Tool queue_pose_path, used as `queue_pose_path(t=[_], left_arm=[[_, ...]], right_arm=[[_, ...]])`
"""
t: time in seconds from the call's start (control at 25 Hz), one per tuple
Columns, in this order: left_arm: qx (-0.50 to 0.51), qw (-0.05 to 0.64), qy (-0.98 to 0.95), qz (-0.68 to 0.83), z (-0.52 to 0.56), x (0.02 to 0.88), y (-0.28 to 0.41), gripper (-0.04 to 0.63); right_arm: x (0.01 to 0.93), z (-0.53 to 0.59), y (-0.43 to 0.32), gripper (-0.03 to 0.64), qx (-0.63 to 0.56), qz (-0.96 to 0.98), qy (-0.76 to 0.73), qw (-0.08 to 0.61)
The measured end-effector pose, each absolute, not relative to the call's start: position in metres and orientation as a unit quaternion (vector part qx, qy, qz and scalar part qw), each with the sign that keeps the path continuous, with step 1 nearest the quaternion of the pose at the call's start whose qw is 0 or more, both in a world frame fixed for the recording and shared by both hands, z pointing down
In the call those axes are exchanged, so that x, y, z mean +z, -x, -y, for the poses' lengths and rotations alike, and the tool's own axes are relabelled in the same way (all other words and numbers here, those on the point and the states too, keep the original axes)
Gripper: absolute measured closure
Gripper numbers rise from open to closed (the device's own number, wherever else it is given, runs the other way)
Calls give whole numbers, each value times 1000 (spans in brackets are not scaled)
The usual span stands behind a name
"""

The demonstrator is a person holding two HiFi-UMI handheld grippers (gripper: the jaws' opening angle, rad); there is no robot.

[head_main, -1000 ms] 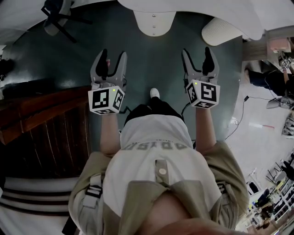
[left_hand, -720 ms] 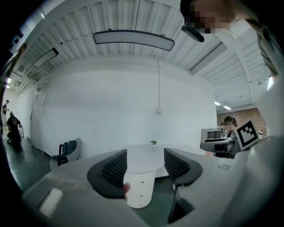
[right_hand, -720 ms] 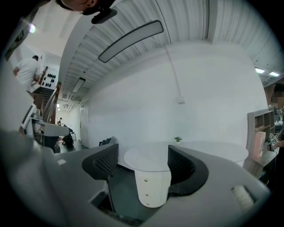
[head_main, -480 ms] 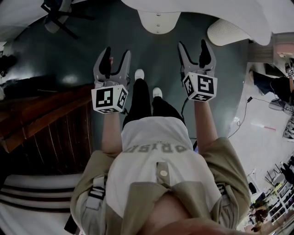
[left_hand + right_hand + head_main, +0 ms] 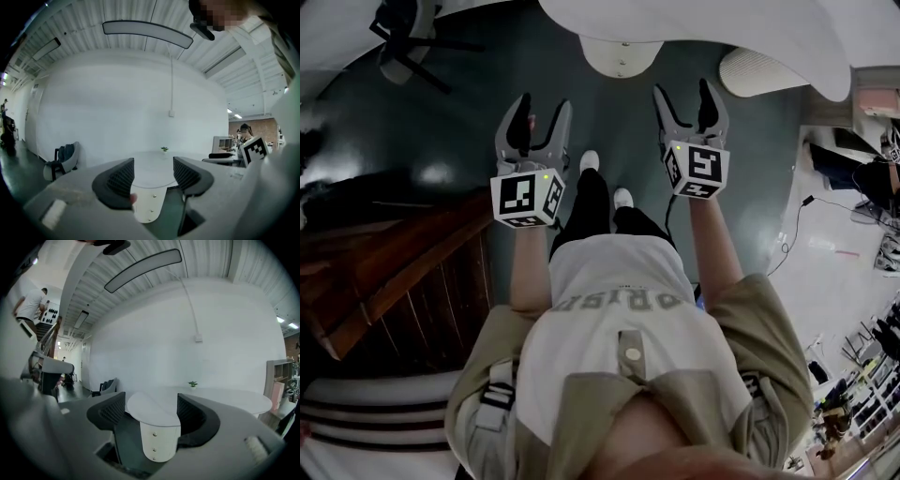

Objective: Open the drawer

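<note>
The white drawer pedestal (image 5: pixel 619 54) stands upright under the rim of the white desk (image 5: pixel 769 37) at 12 o'clock from the person, its rounded front and its column of three knobs (image 5: pixel 154 447) facing back along the dark floor (image 5: pixel 469 131), well apart from both tongs. It lies at about 1 o'clock of the left tongs (image 5: pixel 544 101) and 11 o'clock of the right tongs (image 5: pixel 682 89). Both tongs are spread wide with nothing between them, and the right one looks slightly nearer and frames the knobs more squarely.
</note>
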State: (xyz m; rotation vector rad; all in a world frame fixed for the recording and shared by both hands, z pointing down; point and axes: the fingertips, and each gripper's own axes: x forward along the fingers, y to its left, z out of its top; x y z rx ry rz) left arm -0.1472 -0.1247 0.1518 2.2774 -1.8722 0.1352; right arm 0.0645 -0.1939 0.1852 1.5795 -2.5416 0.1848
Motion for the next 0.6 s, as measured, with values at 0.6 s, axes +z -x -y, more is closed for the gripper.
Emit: queue_pose_path(t=[0.6], left_arm=[[56, 125, -774, 618, 179, 254, 187, 322]], right_arm=[[330, 270, -4, 298, 69, 829, -541, 126]])
